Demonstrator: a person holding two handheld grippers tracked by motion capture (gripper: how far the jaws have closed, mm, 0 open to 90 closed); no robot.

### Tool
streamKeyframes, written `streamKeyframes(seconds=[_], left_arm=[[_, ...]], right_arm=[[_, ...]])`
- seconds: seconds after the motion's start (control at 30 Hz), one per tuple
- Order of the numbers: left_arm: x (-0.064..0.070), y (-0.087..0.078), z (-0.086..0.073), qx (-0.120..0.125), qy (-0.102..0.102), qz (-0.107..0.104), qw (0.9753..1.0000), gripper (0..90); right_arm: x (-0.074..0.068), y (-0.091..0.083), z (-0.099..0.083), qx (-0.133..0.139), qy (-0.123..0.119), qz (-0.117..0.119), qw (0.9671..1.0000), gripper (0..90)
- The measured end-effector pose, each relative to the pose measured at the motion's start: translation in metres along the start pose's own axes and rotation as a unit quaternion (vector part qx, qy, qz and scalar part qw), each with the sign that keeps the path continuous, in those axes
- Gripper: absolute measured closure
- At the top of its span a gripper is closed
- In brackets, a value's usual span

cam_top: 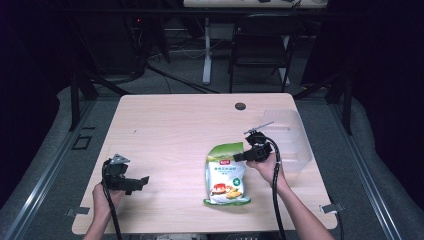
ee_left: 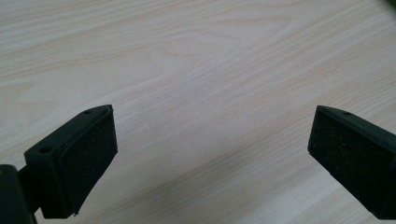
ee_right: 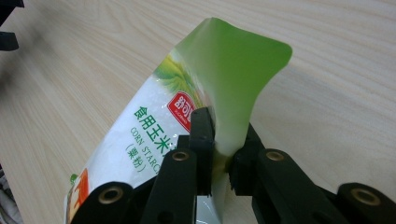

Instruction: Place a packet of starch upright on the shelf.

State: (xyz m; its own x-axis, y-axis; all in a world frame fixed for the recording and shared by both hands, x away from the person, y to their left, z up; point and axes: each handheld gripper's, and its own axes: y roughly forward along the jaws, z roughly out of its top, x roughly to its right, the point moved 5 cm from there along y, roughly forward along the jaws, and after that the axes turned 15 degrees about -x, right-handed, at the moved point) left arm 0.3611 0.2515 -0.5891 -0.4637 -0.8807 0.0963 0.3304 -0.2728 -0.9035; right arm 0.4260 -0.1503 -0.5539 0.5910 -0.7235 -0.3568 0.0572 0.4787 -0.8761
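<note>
The corn starch bag (ee_right: 154, 135) is white with a green top, a red logo and food pictures near its bottom; it lies on the table (cam_top: 170, 130), right of centre. The right tool (ee_right: 222, 140) pinches its curled green top edge. The left tool (ee_left: 210, 149) is spread over bare wood. A clear plastic container (cam_top: 290, 137) sits at the right edge, its contents hard to make out

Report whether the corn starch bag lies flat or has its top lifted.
Top lifted. The right gripper is shut on the corn starch bag at its green top edge, which curls upward; its lower end rests on the table.
</note>
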Motion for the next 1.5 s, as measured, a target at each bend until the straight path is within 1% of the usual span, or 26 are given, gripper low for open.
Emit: streamKeyframes(seconds=[0.03,0.07,0.1,0.13,0.2,0.23,0.33,0.5,0.53,0.57,0.67,0.7,0.9,0.97,1.03,1.17,1.33,1.43,1.5], left_arm=[[0.000,0.000,0.000,0.000,0.000,0.000,1.0000,1.5],[0.000,0.000,0.000,0.000,-0.001,0.000,1.0000,1.5],[0.000,0.000,0.000,0.000,0.000,0.000,1.0000,1.5],[-0.001,0.000,0.000,0.000,0.001,0.000,1.0000,1.5],[-0.001,0.000,0.000,0.000,0.002,0.000,1.0000,1.5],[-0.001,0.000,0.000,0.000,0.001,0.001,1.0000,1.5],[-0.001,0.000,0.000,0.001,0.002,0.001,1.0000,1.5],[0.000,0.001,0.000,0.001,0.004,-0.001,1.0000,1.6],[0.000,0.000,0.000,-0.001,0.004,-0.001,1.0000,1.5],[0.001,0.000,0.000,0.002,0.004,0.001,1.0000,1.6],[0.001,0.000,0.000,0.002,0.006,0.002,1.0000,1.5],[0.000,0.001,0.001,0.002,0.004,0.001,1.0000,1.6],[0.001,0.001,0.001,0.002,0.011,-0.001,0.9999,1.4],[0.001,0.002,0.001,0.003,0.007,0.000,1.0000,1.4],[0.000,0.003,0.001,0.006,0.004,0.000,1.0000,1.3],[0.000,0.001,0.001,0.006,0.009,-0.003,0.9999,1.0],[0.000,0.002,0.001,0.006,0.009,-0.004,0.9999,0.7],[0.001,0.002,0.001,0.007,0.008,-0.005,0.9999,0.7],[0.001,0.002,0.002,0.007,0.010,-0.006,0.9999,0.6]], right_arm=[[-0.001,-0.001,0.000,0.003,-0.003,0.003,1.0000,83.1],[-0.002,-0.001,0.001,0.005,-0.007,0.000,1.0000,83.3],[-0.004,-0.002,0.001,0.010,-0.005,0.002,0.9999,83.9],[-0.005,-0.004,0.002,0.010,-0.009,0.003,0.9999,84.3],[-0.008,-0.008,0.002,0.018,-0.011,0.006,0.9997,85.1],[-0.010,-0.011,0.002,0.025,-0.012,0.017,0.9995,85.5],[-0.014,-0.022,0.003,0.039,-0.016,0.030,0.9986,85.9],[-0.020,-0.035,0.004,0.053,-0.025,0.027,0.9979,86.2],[-0.020,-0.037,0.004,0.056,-0.025,0.025,0.9978,86.2],[-0.021,-0.039,0.004,0.058,-0.026,0.023,0.9977,86.3],[-0.021,-0.043,0.003,0.063,-0.027,0.024,0.9973,86.6],[-0.021,-0.045,0.003,0.064,-0.030,0.024,0.9972,86.7],[-0.027,-0.052,0.003,0.074,-0.039,0.024,0.9962,86.9],[-0.028,-0.054,0.003,0.076,-0.044,0.026,0.9958,86.9],[-0.030,-0.056,0.003,0.079,-0.044,0.024,0.9956,86.9],[-0.031,-0.060,0.003,0.083,-0.047,0.026,0.9951,87.1],[-0.034,-0.067,0.003,0.090,-0.054,0.026,0.9942,87.3],[-0.036,-0.070,0.004,0.095,-0.054,0.026,0.9937,87.4],[-0.036,-0.074,0.005,0.098,-0.058,0.025,0.9932,87.5]])
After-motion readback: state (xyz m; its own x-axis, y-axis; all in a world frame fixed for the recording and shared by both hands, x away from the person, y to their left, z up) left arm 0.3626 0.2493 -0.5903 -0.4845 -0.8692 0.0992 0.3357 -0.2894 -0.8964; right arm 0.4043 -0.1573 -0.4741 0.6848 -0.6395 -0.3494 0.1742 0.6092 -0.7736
